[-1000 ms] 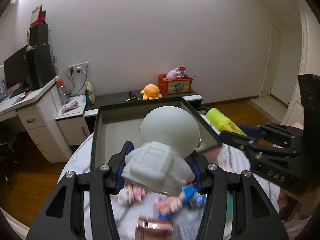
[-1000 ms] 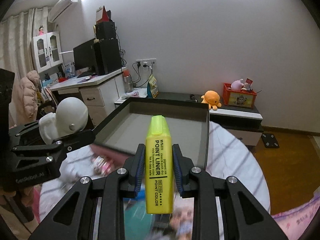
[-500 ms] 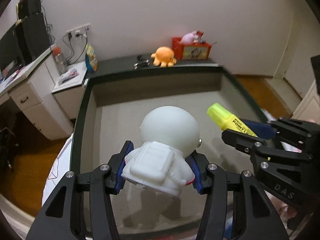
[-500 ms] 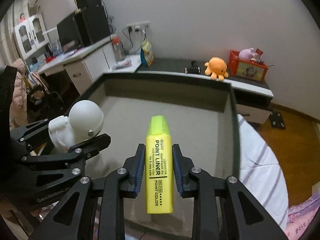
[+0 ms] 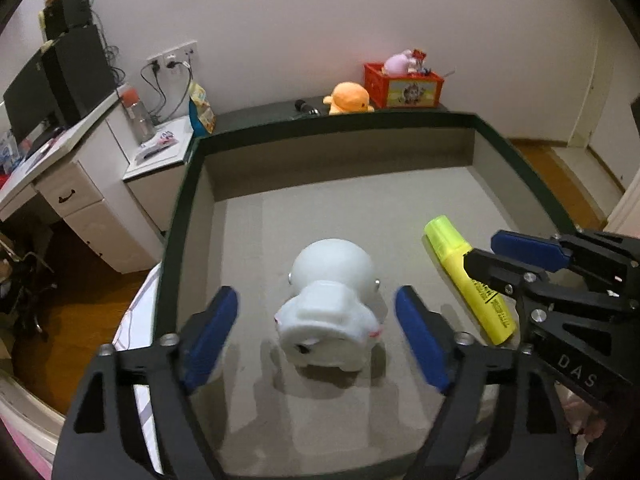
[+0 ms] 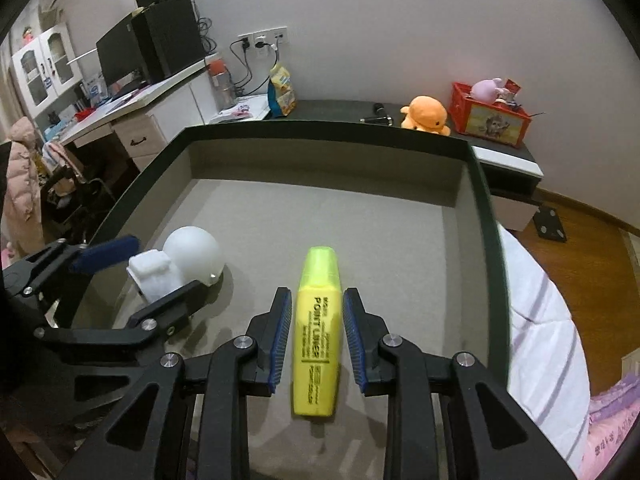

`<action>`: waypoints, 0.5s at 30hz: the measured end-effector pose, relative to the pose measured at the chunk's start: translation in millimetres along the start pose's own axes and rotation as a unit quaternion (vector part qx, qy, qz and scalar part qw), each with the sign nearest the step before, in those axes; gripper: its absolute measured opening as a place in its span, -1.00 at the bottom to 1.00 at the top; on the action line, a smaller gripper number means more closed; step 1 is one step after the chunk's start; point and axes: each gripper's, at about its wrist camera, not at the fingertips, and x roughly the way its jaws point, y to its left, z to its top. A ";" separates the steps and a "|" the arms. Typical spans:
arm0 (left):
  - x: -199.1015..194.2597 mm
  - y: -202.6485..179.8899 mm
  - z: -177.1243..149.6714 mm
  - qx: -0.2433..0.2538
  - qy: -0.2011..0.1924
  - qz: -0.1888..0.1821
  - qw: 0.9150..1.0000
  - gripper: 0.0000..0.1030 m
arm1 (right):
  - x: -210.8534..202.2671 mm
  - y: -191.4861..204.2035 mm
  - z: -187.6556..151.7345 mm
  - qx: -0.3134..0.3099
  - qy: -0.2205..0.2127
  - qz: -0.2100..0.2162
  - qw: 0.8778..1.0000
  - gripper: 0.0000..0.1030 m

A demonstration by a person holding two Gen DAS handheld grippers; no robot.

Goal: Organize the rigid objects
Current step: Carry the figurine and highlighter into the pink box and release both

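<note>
tray (image 5: 520,152), astronaut figure (image 5: 332,304), highlighter (image 6: 318,320) inside

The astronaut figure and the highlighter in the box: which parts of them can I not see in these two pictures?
- Astronaut figure: its front faces away in the left wrist view; in the right wrist view a finger of the left hand-held gripper, whose jaws are opening, covers its lower body.
- Yellow highlighter: small print too fine to read; the right hand-held gripper, also opening, hides part of its length in the left wrist view.
- Box: near wall cut off below.
</note>
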 end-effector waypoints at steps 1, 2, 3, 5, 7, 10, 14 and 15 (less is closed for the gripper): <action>-6.4 2.9 -1.2 -0.006 -0.009 -0.003 1.000 0.72 | -3.8 1.0 0.1 -0.001 -0.005 -0.003 1.000 -0.17; -13.4 5.1 -2.5 -0.011 -0.016 -0.005 1.000 0.74 | -8.3 2.0 -0.3 -0.003 -0.011 -0.011 1.000 -0.06; -22.3 6.6 -4.6 -0.012 -0.023 -0.009 1.000 0.76 | -15.3 2.7 -1.0 -0.004 -0.019 -0.023 1.000 0.11; -39.7 9.8 -8.3 -0.016 -0.039 -0.030 0.999 0.79 | -33.9 4.3 -2.8 -0.007 -0.041 -0.036 0.998 0.32; -64.6 14.4 -13.6 -0.026 -0.062 -0.041 0.997 0.80 | -56.3 8.1 -5.7 -0.012 -0.065 -0.061 0.996 0.60; -102.9 13.5 -24.6 -0.025 -0.106 -0.023 0.994 0.90 | -88.3 15.4 -12.4 -0.026 -0.104 -0.081 0.991 0.60; -162.9 16.8 -50.8 -0.032 -0.176 -0.004 0.984 1.00 | -130.5 22.3 -34.5 -0.029 -0.145 -0.078 0.986 0.65; -175.8 18.8 -58.1 -0.037 -0.193 0.000 0.981 1.00 | -139.9 23.2 -42.2 -0.029 -0.153 -0.079 0.985 0.70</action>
